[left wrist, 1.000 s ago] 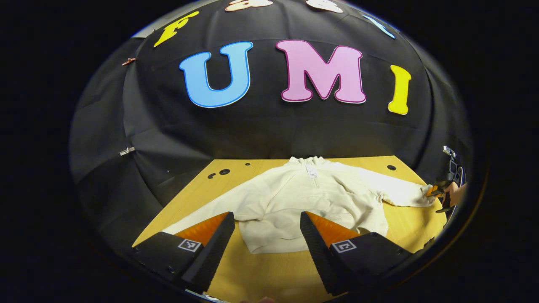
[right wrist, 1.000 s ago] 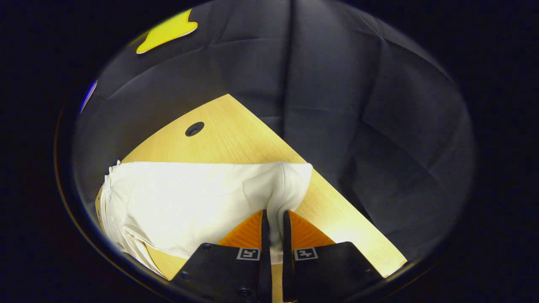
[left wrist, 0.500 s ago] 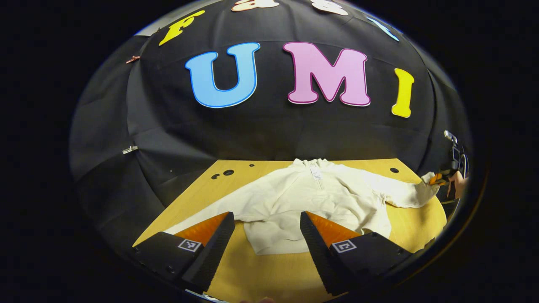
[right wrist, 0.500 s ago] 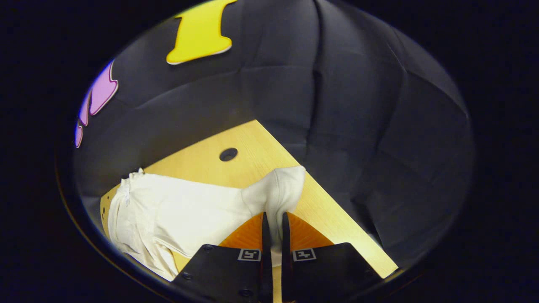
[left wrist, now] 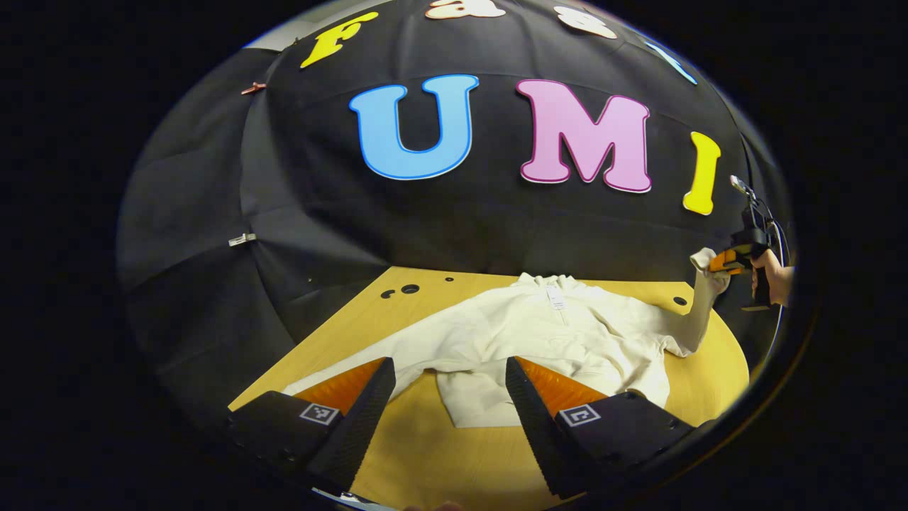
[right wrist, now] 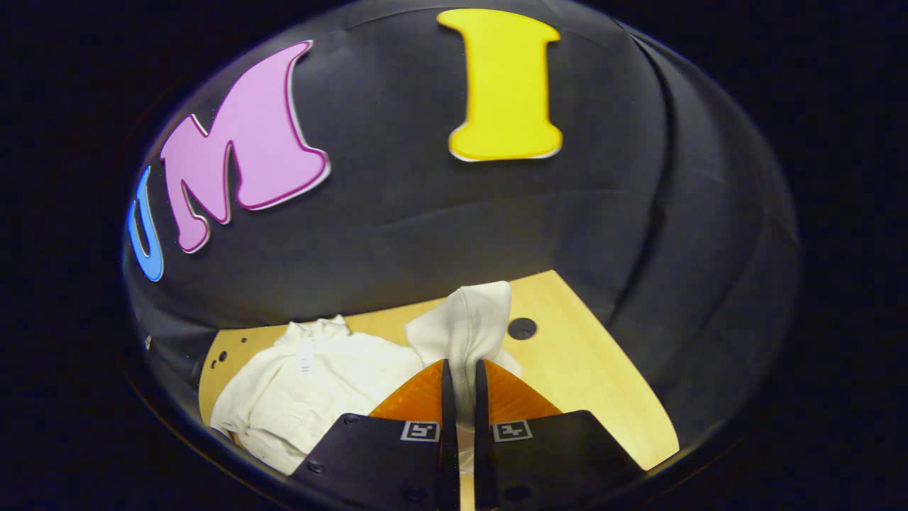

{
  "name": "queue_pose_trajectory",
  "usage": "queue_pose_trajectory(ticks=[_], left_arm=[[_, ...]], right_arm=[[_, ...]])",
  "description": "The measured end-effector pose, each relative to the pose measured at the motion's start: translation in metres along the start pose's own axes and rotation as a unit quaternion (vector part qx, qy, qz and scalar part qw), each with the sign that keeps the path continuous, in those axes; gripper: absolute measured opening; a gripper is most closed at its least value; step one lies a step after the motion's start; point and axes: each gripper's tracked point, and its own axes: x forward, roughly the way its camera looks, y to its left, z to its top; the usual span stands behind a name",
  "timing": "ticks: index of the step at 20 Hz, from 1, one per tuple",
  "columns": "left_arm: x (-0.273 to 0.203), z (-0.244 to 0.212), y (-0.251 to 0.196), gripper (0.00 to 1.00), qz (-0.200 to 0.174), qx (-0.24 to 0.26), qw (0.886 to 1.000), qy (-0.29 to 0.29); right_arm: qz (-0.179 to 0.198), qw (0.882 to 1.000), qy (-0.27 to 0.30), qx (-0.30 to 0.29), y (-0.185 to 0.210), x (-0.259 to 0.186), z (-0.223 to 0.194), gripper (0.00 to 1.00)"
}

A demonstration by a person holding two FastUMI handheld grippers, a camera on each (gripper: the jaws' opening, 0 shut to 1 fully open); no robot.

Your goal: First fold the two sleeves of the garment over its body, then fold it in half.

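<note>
Garment: cream sweatshirt (left wrist: 546, 341) lies face up on the wooden table (left wrist: 440, 454), collar toward the booth wall, hem toward the left gripper.
Right gripper (right wrist: 459, 397): jaws closed to a narrow slot with the cuff of the right sleeve (right wrist: 464, 323) pinched between them; in the left gripper view this sleeve (left wrist: 699, 301) hangs raised off the table, clear of the body.
Left gripper (left wrist: 450, 397): jaws wide apart, holding nothing, hovering above the table near the hem.
Left sleeve (left wrist: 369, 358): flat on the table, spread outward, not yet folded.
Risk, slip: only the cuff edge is held; a quick swing over the body could pull it free, dropping the sleeve short.
Risk, drag: nothing pins the body; pulling the sleeve across may tow the shoulder and bunch the chest.
Risk, skew: a sleeve laid down twisted would leave a lumpy base for the half fold.
Hidden: far tip of the left sleeve sits behind a left gripper finger (left wrist: 347, 426).
Cut off: the hand (left wrist: 773, 277) on the right gripper lies at the view's rim.
Unclear: how deep the cuff sits in the jaws.
</note>
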Motion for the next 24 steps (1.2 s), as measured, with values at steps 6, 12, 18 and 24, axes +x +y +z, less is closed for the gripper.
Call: queue_pose_trajectory(ticks=[6, 12, 18, 24], left_arm=[[0.003, -0.008, 0.043, 0.96, 0.034, -0.021, 0.999, 0.009], [0.007, -0.011, 0.090, 0.96, 0.071, -0.045, 0.996, 0.016], [0.010, -0.017, 0.125, 0.97, 0.097, -0.071, 0.992, 0.020], [0.011, -0.023, 0.149, 0.96, 0.116, -0.084, 0.989, 0.024]], right_arm=[[0.091, 0.995, 0.003, -0.047, 0.156, 0.019, 0.009, 0.12], [0.167, 0.983, 0.034, -0.075, 0.310, 0.038, -0.038, 0.12], [0.190, 0.972, 0.080, -0.110, 0.411, 0.056, -0.117, 0.12], [0.223, 0.963, 0.102, -0.116, 0.470, 0.051, -0.169, 0.29]])
